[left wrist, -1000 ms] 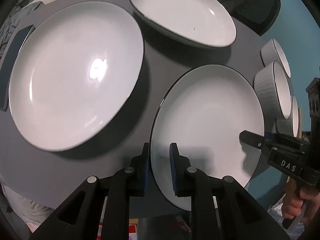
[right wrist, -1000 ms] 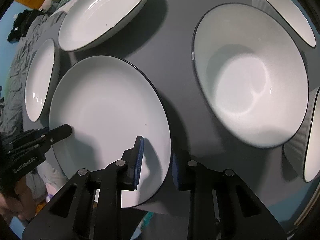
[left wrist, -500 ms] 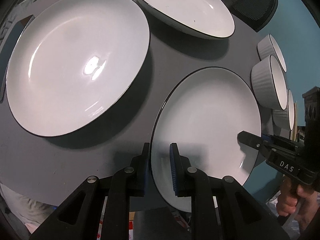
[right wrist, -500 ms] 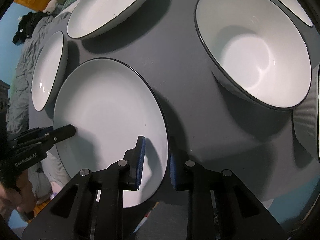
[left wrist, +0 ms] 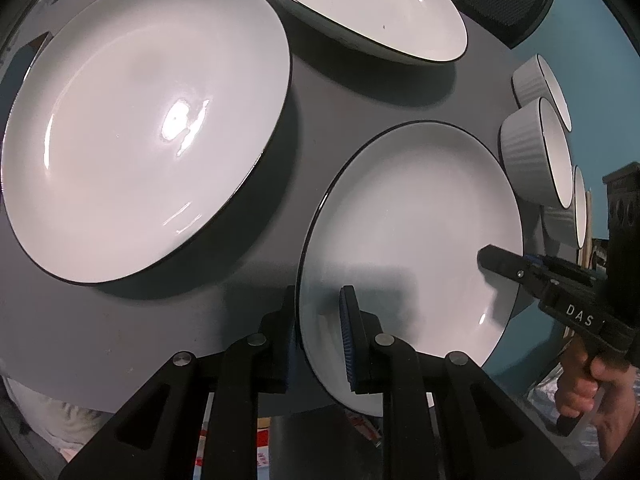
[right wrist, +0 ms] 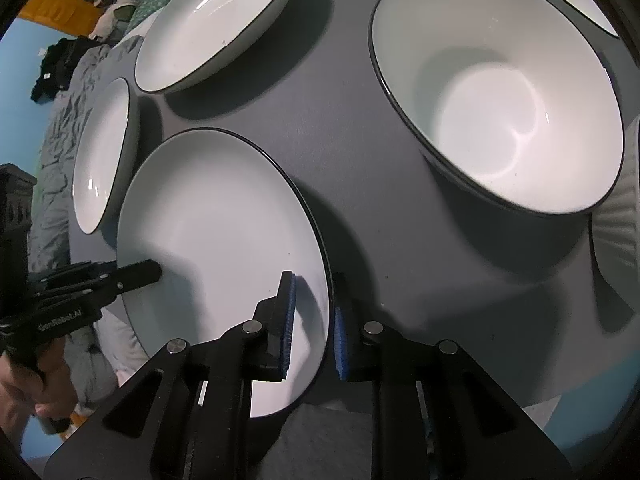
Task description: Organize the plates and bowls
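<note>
A white round ceramic plate with a thin black rim [left wrist: 412, 240] lies at the near edge of the dark grey counter [left wrist: 120, 320], part of it overhanging that edge. Both claws have it by opposite sides of the rim.

The left claw [left wrist: 318, 334] straddles the plate's left rim: its outer finger sits outside and below the edge, its blue-padded inner finger over the white face. The fingers stand close together, clamped on the plate's rim. In the same view the right claw [left wrist: 486, 258] reaches in from the right, its black tip lying on the plate's far side, held by a hand [left wrist: 584, 380].

From the right wrist, the right claw [right wrist: 312, 320] straddles the plate's [right wrist: 216, 232] right rim, one blue pad above the white face and the other outside the edge over the counter [right wrist: 360, 152]. Its jaws are closing with the rim between them; a sliver of gap shows at the inner pad, so whether the pads are pressing yet I cannot tell. The left claw [right wrist: 154, 272] comes in from the left, its tip on the plate's opposite rim.

Around the plate: a larger white plate [left wrist: 136, 120] to the left, a shallow white oval dish [left wrist: 368, 4] beyond, a deep white bowl [right wrist: 500, 108] to the right, and small ribbed white bowls [left wrist: 536, 152] along the counter's right edge. None touches the held plate.
</note>
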`<state>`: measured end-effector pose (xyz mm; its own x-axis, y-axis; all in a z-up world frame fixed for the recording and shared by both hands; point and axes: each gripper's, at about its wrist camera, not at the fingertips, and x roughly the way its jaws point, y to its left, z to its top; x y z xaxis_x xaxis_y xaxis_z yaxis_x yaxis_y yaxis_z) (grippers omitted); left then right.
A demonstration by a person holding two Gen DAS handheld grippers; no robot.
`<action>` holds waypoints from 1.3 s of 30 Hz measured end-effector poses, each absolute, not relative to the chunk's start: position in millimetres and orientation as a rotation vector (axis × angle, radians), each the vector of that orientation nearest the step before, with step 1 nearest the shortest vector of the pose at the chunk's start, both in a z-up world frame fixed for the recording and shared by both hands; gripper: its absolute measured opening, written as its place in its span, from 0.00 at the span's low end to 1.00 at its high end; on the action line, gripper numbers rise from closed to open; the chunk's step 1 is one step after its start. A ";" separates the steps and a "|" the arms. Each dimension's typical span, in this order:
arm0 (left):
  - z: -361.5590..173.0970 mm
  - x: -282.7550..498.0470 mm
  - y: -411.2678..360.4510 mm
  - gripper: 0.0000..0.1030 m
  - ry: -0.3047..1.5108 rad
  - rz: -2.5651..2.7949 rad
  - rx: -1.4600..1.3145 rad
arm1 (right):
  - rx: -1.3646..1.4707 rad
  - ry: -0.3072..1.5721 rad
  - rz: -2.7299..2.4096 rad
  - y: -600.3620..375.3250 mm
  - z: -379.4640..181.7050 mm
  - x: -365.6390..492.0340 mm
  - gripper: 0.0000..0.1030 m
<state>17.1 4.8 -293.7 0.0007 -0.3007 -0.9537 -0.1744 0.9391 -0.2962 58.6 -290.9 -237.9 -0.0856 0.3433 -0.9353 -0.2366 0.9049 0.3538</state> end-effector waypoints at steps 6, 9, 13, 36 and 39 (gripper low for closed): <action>-283.7 18.3 5.6 0.18 1.585 -0.088 -0.397 | 0.071 1.587 0.502 -287.3 -229.3 65.1 0.16; -278.6 20.6 5.7 0.18 1.587 -0.084 -0.404 | 0.068 1.582 0.507 -286.2 -223.4 68.2 0.16; -266.8 28.9 10.9 0.19 1.583 -0.092 -0.401 | 0.061 1.573 0.510 -284.8 -216.0 72.1 0.15; -229.0 125.0 44.7 0.19 1.467 -0.043 -0.424 | 0.057 1.492 0.566 -231.9 -184.8 165.4 0.14; -231.1 138.6 51.6 0.19 1.464 -0.029 -0.426 | 0.055 1.489 0.575 -222.1 -187.2 178.6 0.14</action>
<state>138.6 51.6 -231.1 0.1207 -0.2749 -0.9539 -0.2370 0.9251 -0.2966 178.6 -222.1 -187.2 -0.0248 0.3931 -0.9192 -0.3268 0.8658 0.3791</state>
